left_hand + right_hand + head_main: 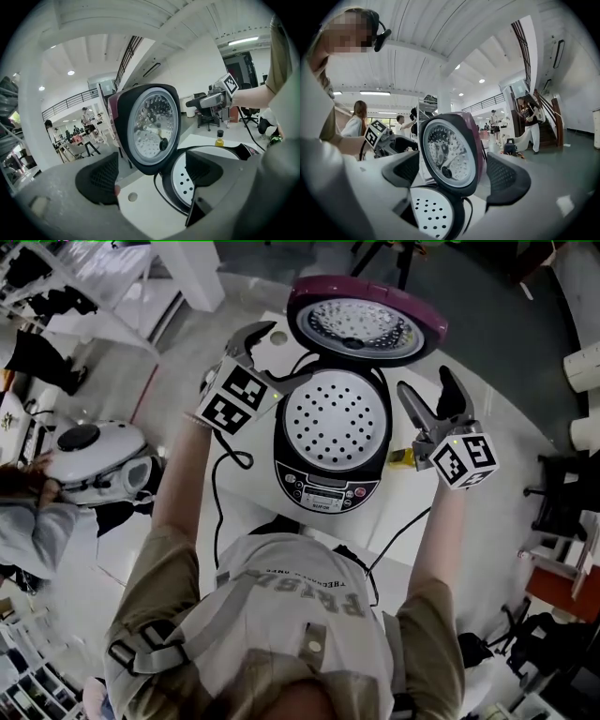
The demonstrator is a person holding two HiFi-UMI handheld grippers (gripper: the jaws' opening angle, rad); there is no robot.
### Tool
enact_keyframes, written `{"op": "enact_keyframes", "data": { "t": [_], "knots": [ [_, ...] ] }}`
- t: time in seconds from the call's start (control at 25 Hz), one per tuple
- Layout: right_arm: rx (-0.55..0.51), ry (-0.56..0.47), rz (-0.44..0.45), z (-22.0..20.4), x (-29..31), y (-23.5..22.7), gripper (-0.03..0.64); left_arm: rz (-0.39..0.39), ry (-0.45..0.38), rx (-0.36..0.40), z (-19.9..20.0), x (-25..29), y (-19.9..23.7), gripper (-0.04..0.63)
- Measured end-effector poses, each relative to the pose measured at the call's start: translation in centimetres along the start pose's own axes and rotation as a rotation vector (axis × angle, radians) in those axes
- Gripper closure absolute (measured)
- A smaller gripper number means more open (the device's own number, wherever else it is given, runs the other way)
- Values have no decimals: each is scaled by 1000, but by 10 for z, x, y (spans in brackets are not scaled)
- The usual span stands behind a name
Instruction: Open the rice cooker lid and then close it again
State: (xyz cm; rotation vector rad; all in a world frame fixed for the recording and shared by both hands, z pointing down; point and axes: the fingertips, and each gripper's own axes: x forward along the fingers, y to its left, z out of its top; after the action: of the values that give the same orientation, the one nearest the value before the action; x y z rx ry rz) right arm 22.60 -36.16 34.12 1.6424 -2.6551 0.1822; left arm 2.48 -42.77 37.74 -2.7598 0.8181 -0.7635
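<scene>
White counter [511,413] carries the rice cooker [333,442], its lid [366,322] standing raised at the far side. Both forearms reach forward, flanking it. The left hand-held gripper [277,357] and right hand-held gripper [428,390] have jaws wide apart, empty.

Likely a lab hall: mezzanine railing [70,101], staircase [552,123].

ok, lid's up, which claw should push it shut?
Left, probably. The left claw is open right beside the rim of the raised lid. The right claw, also open, sits farther back, beside the cooker.
</scene>
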Motion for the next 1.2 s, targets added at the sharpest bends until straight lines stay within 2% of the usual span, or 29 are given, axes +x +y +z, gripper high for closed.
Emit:
{"op": "enact_keyframes", "data": {
  "t": [0.28,0.52,0.84,1.2],
  "knots": [
    [-18,29,5,5,35,-29,187,-8,-4,32,18,29,26,133],
    [-83,62,55,9,58,-32,172,-39,11,86,21,44,29,130],
    [-140,30,164,25,66,-12,170,-60,6,134,30,44,30,130],
    [-152,45,192,24,56,4,144,-74,31,150,26,33,17,106]
  ]
}}
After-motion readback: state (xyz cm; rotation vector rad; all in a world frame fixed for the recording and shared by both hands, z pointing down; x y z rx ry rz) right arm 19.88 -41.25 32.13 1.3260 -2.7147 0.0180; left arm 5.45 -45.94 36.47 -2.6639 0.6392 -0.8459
